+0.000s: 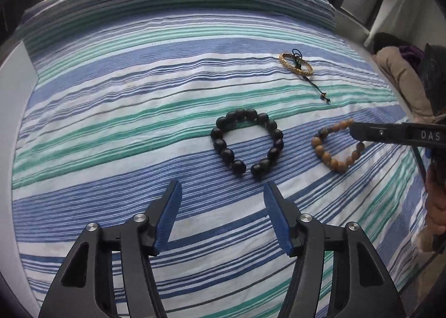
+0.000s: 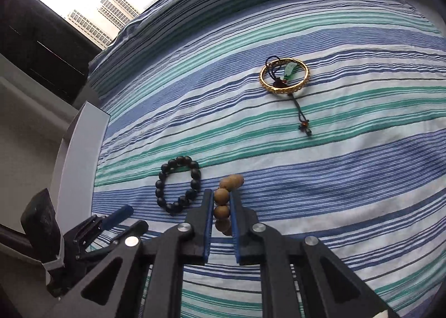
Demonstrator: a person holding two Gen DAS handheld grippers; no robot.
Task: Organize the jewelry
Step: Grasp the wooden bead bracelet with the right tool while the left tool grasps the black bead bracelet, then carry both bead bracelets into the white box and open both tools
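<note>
A black bead bracelet (image 1: 217,134) lies on the striped bedspread (image 1: 111,123), just beyond my left gripper (image 1: 222,183), which is open with nothing between its blue pads. To its right lies a brown wooden bead bracelet (image 1: 320,148), and my right gripper (image 1: 354,130) reaches it from the right. In the right wrist view my right gripper (image 2: 221,194) is shut on the brown bracelet (image 2: 231,181), with beads pinched between the pads. The black bracelet (image 2: 160,183) lies left of it. Farther back a gold bangle (image 2: 278,87) rests with a corded green pendant (image 2: 290,70) across it.
The gold bangle (image 1: 287,63) sits at the back right of the bed. A white bed edge (image 2: 78,151) runs along the left. One finger (image 2: 120,213) of the left gripper shows at lower left. Piled clothes (image 1: 398,67) lie at the right. A window with tower blocks is behind.
</note>
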